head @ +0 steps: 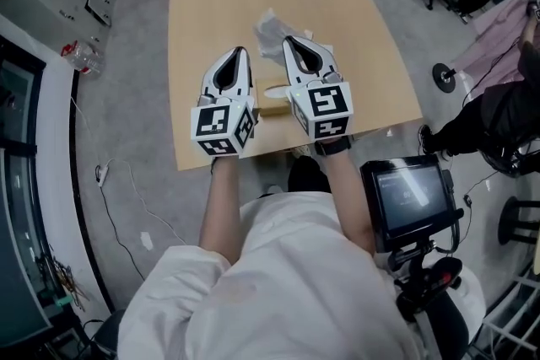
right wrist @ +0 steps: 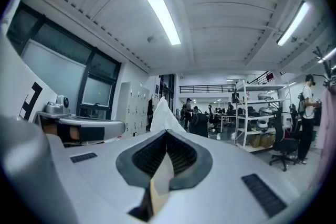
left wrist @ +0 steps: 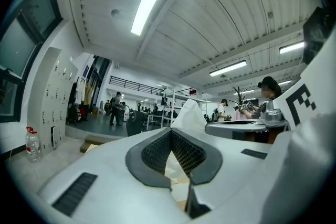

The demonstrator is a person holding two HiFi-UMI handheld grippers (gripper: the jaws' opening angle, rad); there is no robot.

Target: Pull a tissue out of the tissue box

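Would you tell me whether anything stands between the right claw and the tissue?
Nothing visible does. The tissue rises just past the tips of the shut right claw, with no object between them. The box lies lower, on the table.

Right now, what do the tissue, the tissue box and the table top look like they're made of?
Tissue: thin, soft white paper, matte; it crumples into loose folds.
Tissue box: probably plain brown cardboard, matte tan; it is mostly hidden.
Table: pale wood or wood-look laminate, smooth and even; I can't tell which.
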